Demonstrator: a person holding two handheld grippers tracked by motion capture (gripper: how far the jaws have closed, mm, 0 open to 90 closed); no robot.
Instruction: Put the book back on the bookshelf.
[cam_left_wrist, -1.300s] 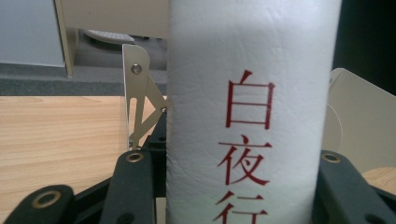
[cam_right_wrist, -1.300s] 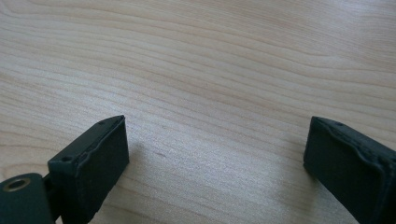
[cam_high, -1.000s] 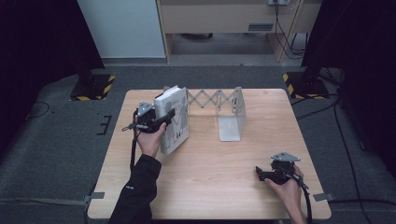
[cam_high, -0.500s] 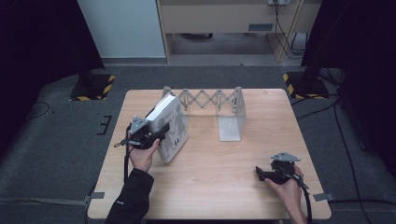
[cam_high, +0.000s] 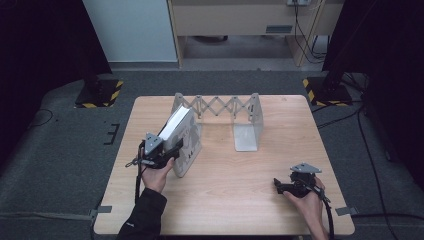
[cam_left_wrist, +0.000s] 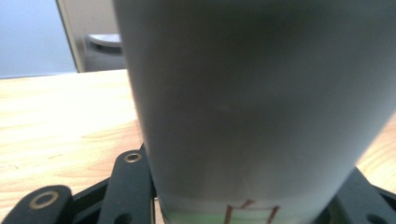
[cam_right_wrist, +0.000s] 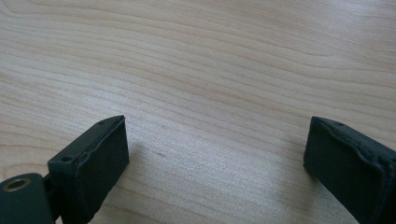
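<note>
Wooden table (cam_high: 225, 200) carries a metal folding book rack (cam_high: 235, 112) at its far side. A grey book (cam_high: 184, 135) leans tilted against the rack's left end plate, lower edge on the table. The left gripper (cam_high: 172, 150) has its jaws clamped on the book. The right gripper (cam_high: 278, 186) rests near the table's front right, jaws apart, nothing between them.

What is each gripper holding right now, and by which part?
The left gripper clamps the thick book across its near end, tilted. The right gripper holds nothing; its jaws stand open above the table.
</note>
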